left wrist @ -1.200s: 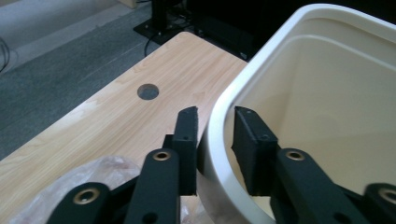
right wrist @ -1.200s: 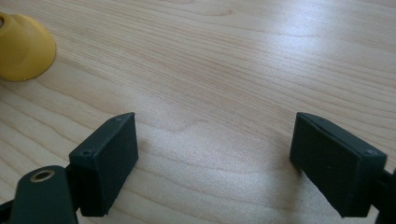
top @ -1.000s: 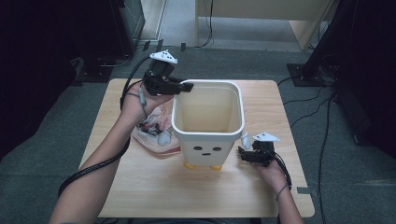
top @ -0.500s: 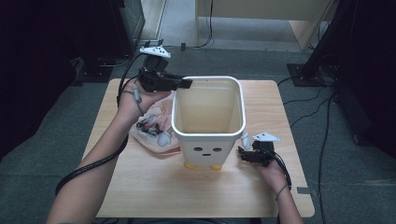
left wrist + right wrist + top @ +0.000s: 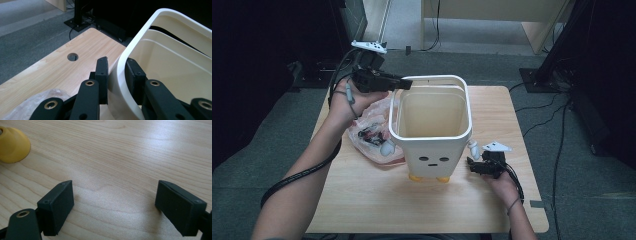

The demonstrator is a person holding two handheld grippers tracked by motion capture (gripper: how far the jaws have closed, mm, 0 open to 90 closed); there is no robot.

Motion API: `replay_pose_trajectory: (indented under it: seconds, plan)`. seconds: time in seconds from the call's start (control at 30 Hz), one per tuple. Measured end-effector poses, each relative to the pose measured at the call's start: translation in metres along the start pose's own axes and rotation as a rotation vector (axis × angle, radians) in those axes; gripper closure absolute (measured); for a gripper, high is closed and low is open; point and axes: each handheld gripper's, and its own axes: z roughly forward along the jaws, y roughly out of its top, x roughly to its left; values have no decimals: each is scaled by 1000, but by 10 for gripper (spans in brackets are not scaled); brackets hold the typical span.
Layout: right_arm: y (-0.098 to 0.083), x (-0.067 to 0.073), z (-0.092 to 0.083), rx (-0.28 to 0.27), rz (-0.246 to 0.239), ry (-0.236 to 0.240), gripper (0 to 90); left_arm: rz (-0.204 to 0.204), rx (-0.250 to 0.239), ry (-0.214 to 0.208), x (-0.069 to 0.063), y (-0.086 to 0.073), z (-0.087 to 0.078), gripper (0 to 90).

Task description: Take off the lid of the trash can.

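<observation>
Left gripper view: the 2 black jaws straddle the rounded rim of the white plastic bin [image 5: 160, 62], 1 pad outside the wall and 1 inside, pressed against it, so the left gripper [image 5: 117, 75] has the rim pinched. That grip looks meant to lift or steady the inner ring or liner, which sits raised above the body at the far side; a dark gap shows beneath it.

In the high view the left gripper [image 5: 398, 84] meets the bin [image 5: 432, 125] at its far left corner, near the middle of the pale wooden worktop [image 5: 362, 200]. A crumpled clear plastic bag [image 5: 372, 135] with small dark items lies just beside the bin's left wall; what they are is too small to tell.

The right gripper [image 5: 115, 200] hovers low over bare wood, jaws wide apart and holding nothing, apparently waiting. A yellow cone-shaped foot [image 5: 12, 145] of the bin is cut off at the edge.
</observation>
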Motion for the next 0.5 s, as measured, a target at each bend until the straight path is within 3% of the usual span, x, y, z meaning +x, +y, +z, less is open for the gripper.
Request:
replay_pose_trajectory:
  seconds: [0.1, 0.5]
  plan:
    - [0, 0, 0, 1, -3, 1, 151, -10, -14, -8, 3, 3, -7, 750]
    - [0, 0, 0, 1, -4, 2, 150, -18, -13, 41, 21, -4, -35, 751]
